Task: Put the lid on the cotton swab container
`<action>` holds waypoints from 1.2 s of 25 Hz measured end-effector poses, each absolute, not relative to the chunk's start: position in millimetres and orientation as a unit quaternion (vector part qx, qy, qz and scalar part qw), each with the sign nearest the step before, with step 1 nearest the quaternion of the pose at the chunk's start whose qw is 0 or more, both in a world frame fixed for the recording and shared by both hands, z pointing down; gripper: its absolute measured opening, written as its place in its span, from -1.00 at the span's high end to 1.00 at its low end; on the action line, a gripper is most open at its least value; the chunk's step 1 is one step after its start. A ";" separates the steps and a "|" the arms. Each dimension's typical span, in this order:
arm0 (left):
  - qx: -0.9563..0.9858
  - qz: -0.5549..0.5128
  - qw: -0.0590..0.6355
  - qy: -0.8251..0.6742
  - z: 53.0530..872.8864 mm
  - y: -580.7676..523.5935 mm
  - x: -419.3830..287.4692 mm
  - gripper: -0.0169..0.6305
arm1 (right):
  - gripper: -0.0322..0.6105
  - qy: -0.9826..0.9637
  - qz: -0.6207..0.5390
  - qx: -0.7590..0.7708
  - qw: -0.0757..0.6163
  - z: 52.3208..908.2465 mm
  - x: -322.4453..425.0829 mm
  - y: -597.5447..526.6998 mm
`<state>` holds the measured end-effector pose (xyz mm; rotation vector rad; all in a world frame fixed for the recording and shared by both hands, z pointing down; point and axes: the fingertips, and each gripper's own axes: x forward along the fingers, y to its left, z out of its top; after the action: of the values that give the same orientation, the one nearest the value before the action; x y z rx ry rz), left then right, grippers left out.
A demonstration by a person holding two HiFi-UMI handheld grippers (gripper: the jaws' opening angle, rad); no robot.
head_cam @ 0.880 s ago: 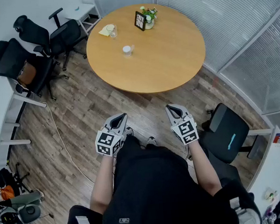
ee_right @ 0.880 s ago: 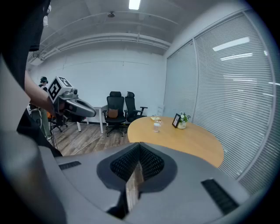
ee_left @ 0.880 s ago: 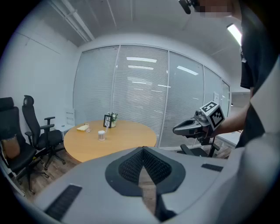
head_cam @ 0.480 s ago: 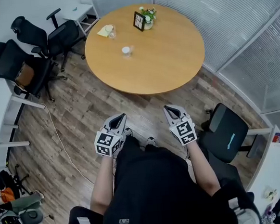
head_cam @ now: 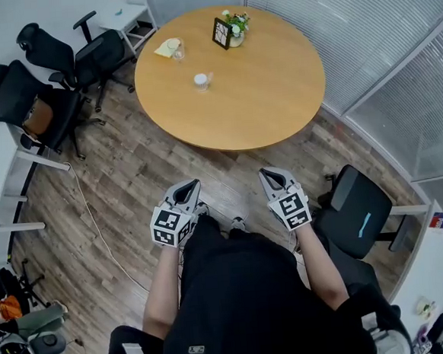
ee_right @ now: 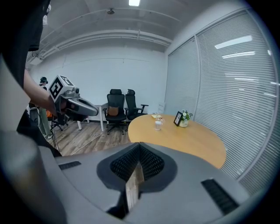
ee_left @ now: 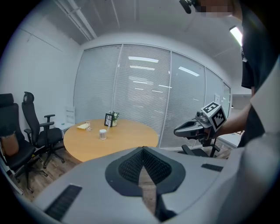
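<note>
Ahead of me, the round wooden desk point(head_cam: 268, 92) carries a cotton swab container point(head_cam: 201, 79), a framed picture point(head_cam: 221, 33), flowers point(head_cam: 237, 21) and a yellow item point(head_cam: 168, 47).

One round wooden table point(head_cam: 261, 93). On it: one cotton swab container point(head_cam: 201, 79), one glass point(head_cam: 179, 52), one pale yellow flat item point(head_cam: 168, 47), one framed picture point(head_cam: 221, 33), one small pot of flowers point(head_cam: 236, 22). Three black office chairs point(head_cam: 5, 90): two at the left, one at the right. One cable point(head_cam: 95, 220) on the floor. Two grippers: one left gripper point(head_cam: 192, 184), one right gripper point(head_cam: 270, 173), one marker cube point(head_cam: 169, 225) apiece.
</note>
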<state>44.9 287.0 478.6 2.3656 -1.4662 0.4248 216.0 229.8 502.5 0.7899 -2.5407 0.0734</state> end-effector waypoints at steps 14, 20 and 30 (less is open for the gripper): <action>0.827 0.143 0.171 -0.516 485.3 284.7 34.3 0.93 | 0.89 -0.922 0.023 0.303 0.238 503.8 213.9 223.6; 0.830 0.137 0.182 -0.509 492.4 281.6 30.0 0.93 | 0.89 -0.921 0.027 0.301 0.246 504.9 208.5 225.4; 0.834 0.134 0.197 -0.497 498.8 269.9 -6.9 0.93 | 0.89 -0.914 0.027 0.306 0.264 503.1 177.2 216.9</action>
<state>-6.9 269.9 498.8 2.3349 -1.3928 0.3760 177.2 216.9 503.1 0.8283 -2.4713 0.0726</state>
